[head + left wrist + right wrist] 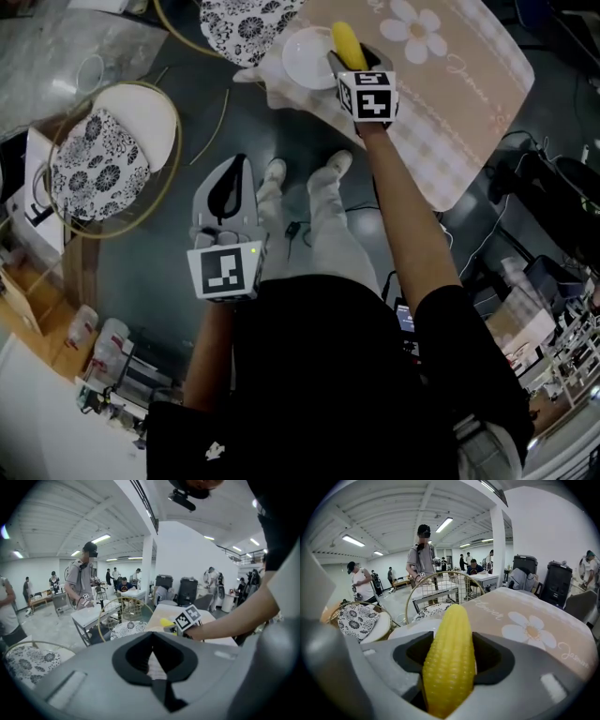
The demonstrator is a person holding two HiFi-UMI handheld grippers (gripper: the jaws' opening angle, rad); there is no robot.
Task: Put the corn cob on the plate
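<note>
My right gripper point(349, 52) is shut on the yellow corn cob point(347, 42), which stands up lengthwise between the jaws in the right gripper view point(447, 658). It hangs over the near edge of a white plate point(302, 61) on the beige flowered tablecloth point(450, 103); a strip of the plate's rim point(405, 631) shows left of the cob. The left gripper point(236, 169) is held low in front of the person's body, far from the table, shut with nothing in it. From the left gripper view the cob point(166, 622) appears beyond the closed jaws.
A round chair with a floral cushion point(98, 164) stands at the left, another point(246, 23) beside the table's far corner. The person's legs point(319, 225) are between the grippers. Cables lie on the floor at the right point(525, 169). Other people stand in the hall point(423, 557).
</note>
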